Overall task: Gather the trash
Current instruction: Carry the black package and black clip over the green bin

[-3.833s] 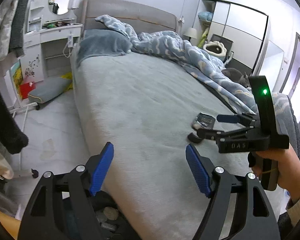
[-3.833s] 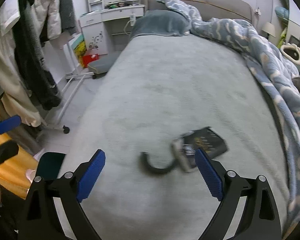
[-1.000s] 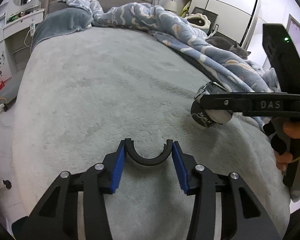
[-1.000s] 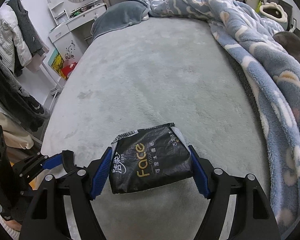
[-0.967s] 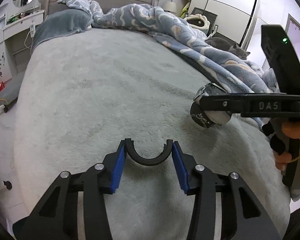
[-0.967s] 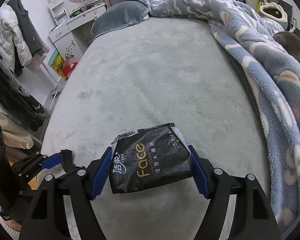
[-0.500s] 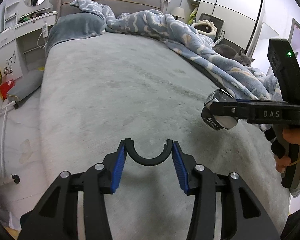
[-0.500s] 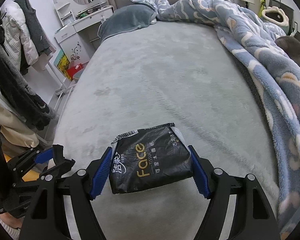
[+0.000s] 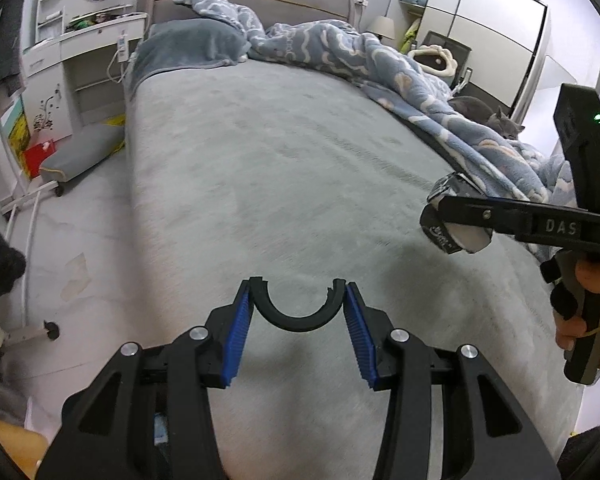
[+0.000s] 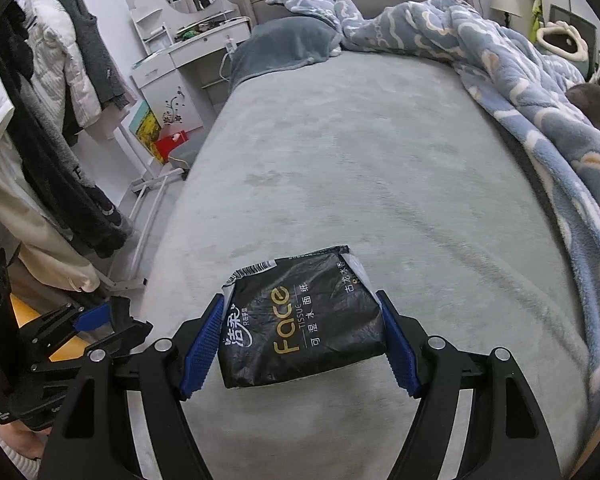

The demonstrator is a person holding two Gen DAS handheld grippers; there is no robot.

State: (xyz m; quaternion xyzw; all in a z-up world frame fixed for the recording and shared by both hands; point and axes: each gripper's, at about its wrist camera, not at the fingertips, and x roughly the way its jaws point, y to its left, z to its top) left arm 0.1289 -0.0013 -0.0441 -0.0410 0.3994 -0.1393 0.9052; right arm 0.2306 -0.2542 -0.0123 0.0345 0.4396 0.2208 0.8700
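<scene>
A black curved plastic piece [image 9: 298, 316], a half ring, is clamped by its two ends between the blue pads of my left gripper [image 9: 298, 322], held above the grey bed [image 9: 284, 184]. My right gripper [image 10: 300, 340] is shut on a black tissue pack [image 10: 304, 320] printed "Face". In the left wrist view the right gripper [image 9: 456, 220] shows at the right edge with the tissue pack [image 9: 450, 236] end-on, and a hand [image 9: 596, 304] grips its handle. The left gripper [image 10: 100, 320] appears at the lower left of the right wrist view.
A blue patterned blanket [image 9: 400, 80] lies bunched along the bed's right side, with a grey cat [image 9: 488, 118] beyond it. A pillow [image 9: 188, 48] sits at the head. Left of the bed are a white dresser [image 9: 80, 64], a clothes rack with hanging coats [image 10: 52, 128], and floor [image 9: 72, 240].
Both grippers have drawn back toward the foot of the bed and risen slightly with their loads still held; more floor and rack show on the left. The grips are unchanged.
</scene>
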